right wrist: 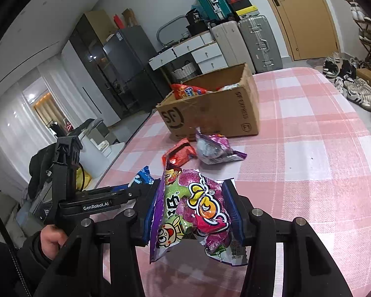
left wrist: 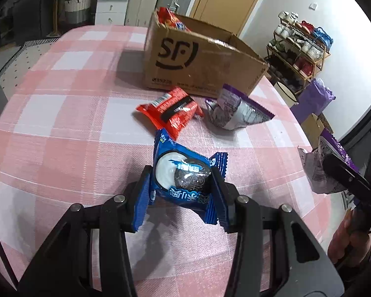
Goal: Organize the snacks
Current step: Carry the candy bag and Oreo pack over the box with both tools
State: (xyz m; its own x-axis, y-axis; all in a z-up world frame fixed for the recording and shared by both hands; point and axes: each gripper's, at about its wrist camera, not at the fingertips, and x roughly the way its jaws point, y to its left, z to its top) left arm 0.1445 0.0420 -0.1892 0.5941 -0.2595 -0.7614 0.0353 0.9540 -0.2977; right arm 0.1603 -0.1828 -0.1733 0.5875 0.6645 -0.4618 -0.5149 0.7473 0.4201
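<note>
Clamped tight in the left gripper (left wrist: 181,180), a blue cookie packet (left wrist: 183,173), lifted clear of the pink checked tablecloth (left wrist: 61,123). Squeezed just as firmly between the right gripper (right wrist: 189,210) fingers, a purple candy bag (right wrist: 193,212), crumpled and upright. Just beyond both sets of tongs, lying side by side on the cloth, a red snack packet (left wrist: 170,111) and a second purple bag (left wrist: 237,111). Farther ahead, an open SF cardboard box (left wrist: 197,59), red snack bags (right wrist: 188,90) poking over its rim.
</note>
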